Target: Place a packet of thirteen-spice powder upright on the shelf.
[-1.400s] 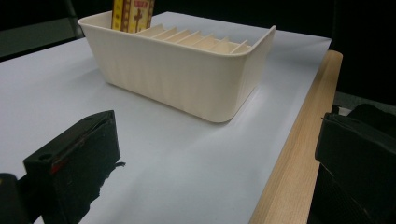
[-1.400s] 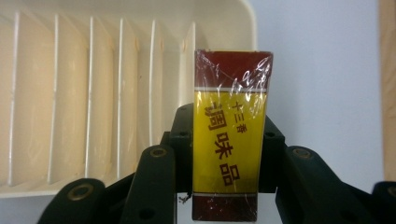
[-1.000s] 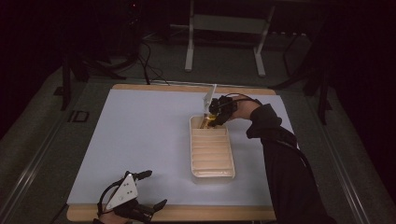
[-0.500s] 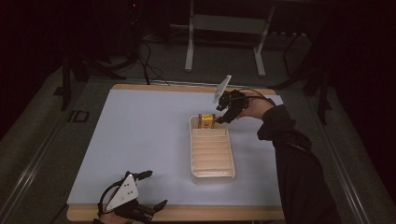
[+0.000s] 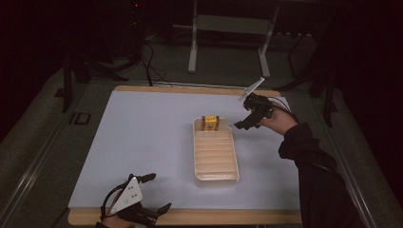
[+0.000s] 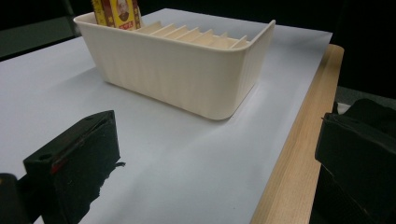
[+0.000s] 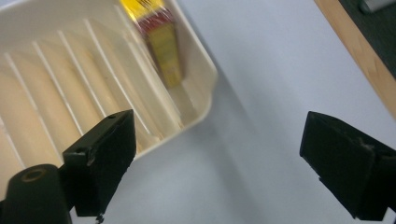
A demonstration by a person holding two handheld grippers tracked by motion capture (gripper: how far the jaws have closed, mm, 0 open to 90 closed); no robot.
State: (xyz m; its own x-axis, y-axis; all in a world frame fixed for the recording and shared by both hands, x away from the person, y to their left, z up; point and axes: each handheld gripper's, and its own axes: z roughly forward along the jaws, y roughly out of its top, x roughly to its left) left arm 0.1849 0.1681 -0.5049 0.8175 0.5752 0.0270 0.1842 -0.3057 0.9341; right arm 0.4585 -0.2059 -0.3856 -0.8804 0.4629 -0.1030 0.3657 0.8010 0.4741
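A cream slotted tray (image 5: 215,176) lies lengthwise on the white table sheet (image 5: 142,142). A small yellow and red box (image 5: 209,123) stands upright in its far end slot, also seen in the right gripper view (image 7: 159,42) and the left gripper view (image 6: 116,11). My right gripper (image 5: 244,123) hovers just right of the tray's far end, open and empty, its jaws wide apart above bare sheet (image 7: 224,154). My left gripper (image 5: 154,194) rests at the table's near left edge, open, with nothing between its jaws (image 6: 210,154). It looks toward the tray's near end wall (image 6: 187,74).
The table's wooden edge (image 5: 190,216) runs along the front and shows close beside the left gripper's jaw (image 6: 299,135). Dark floor, cables and a stand's legs (image 5: 228,47) lie beyond the table's far side. A dark sleeve (image 5: 313,175) reaches in from the lower right.
My right gripper has drawn back from the box at the tray's far end, moving right and slightly up, leaving the box standing in its slot. The left gripper has stayed still.
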